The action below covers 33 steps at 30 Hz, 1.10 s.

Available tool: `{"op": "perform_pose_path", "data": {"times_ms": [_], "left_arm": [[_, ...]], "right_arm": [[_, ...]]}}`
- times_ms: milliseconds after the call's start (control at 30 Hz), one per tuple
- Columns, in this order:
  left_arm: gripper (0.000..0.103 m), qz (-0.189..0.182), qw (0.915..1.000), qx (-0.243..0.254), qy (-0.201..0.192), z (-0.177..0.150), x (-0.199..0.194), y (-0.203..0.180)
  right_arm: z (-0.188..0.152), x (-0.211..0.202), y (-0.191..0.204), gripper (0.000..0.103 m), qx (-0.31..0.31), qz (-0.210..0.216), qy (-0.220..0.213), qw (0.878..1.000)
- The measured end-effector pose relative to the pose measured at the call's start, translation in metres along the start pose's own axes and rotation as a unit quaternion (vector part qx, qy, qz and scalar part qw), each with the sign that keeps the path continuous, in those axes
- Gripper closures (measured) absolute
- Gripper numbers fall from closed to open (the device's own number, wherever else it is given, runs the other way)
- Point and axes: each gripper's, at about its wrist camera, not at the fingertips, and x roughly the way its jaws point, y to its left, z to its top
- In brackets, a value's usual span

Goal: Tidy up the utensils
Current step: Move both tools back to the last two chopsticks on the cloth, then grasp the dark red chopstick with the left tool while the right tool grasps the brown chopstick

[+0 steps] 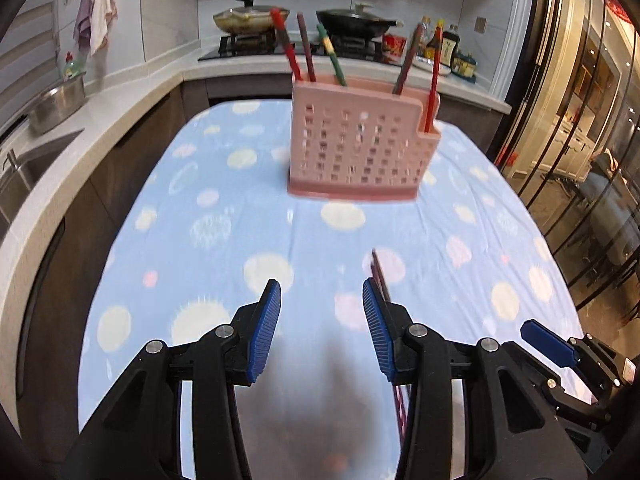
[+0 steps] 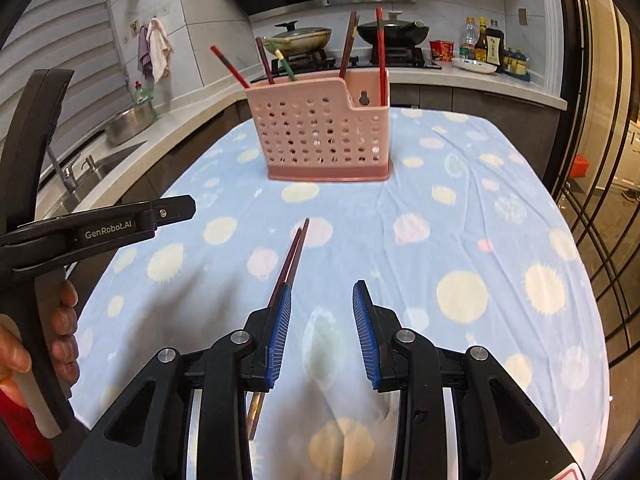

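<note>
Left wrist view: left gripper with blue ribbed pads on black fingers, jaws standing apart at a moderate gap, nothing between them, poised over a bench draped in a pale blue cloth with pastel dots. Just beside the right-hand pad, a pair of dark reddish-brown chopsticks lying on the cloth, mostly hidden behind that finger. Farther back, standing upright on the cloth, a pink perforated plastic utensil holder with red, brown and green-yellow chopsticks sticking up out of it, one red stick in the lower side compartment at its right end. At lower right, part of the right gripper, seen from the side. Right wrist view: right gripper, jaws also parted at a middling gap and empty, above the same cloth. Dark chopstick pair on the cloth running up and away past the outer side of the left-hand pad, outside the gap, tips pointing toward the pink holder, well apart from it. At left, black body of the left gripper and a person's hand wrapped around its handle.
</note>
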Motion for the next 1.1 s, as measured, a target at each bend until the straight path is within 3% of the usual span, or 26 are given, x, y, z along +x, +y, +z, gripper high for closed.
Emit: {"op": "perform_pose_path", "data": {"times_ms": [233,533,900,1100], "left_arm": [[0.062,0.006,0.9995,0.002,0.032,-0.046,0.004,0.002],[0.062,0.01,0.9974,-0.002,0.071,-0.085,0.011,0.008],[0.062,0.005,0.9966,-0.001,0.082,-0.101,0.007,0.009],[0.062,-0.002,0.9964,0.002,0.085,-0.104,0.007,0.006]], "right_arm": [[-0.04,0.007,0.012,0.071,-0.002,0.007,0.036,0.999],[-0.063,0.012,0.02,0.071,-0.006,0.011,0.058,0.998],[-0.072,0.022,0.039,0.072,-0.025,0.025,0.076,0.997],[-0.075,0.027,0.039,0.079,-0.033,0.014,0.076,0.996]]}}
